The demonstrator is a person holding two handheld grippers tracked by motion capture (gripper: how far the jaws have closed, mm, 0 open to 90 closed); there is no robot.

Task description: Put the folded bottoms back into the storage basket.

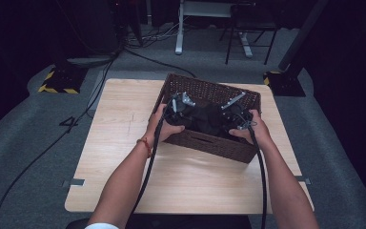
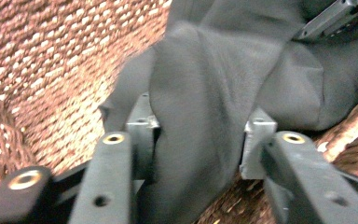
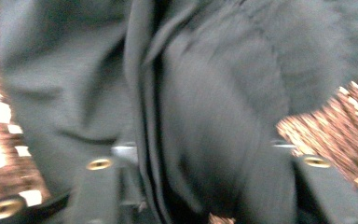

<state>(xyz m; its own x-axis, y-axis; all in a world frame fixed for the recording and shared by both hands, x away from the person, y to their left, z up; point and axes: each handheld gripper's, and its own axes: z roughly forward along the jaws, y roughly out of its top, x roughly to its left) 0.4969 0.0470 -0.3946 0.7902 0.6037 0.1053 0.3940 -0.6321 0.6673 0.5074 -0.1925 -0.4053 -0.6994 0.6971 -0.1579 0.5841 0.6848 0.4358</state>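
Wooden table (image 1: 124,143) under a wicker basket (image 1: 209,143); our left gripper (image 2: 198,140) and right gripper (image 3: 200,158) sit partly open, each straddling a fold of the dark cloth (image 1: 207,119). Cloth's dead ahead of both, bunched between them; neither hand's nearer.

High view: fixed above the person's side, facing forward and down, taking in the whole table (image 1: 124,143) with the wicker basket (image 1: 209,143) at its far edge. Left gripper view and right gripper view: both inside the basket, very close to the dark cloth (image 2: 214,93), which all three views share.
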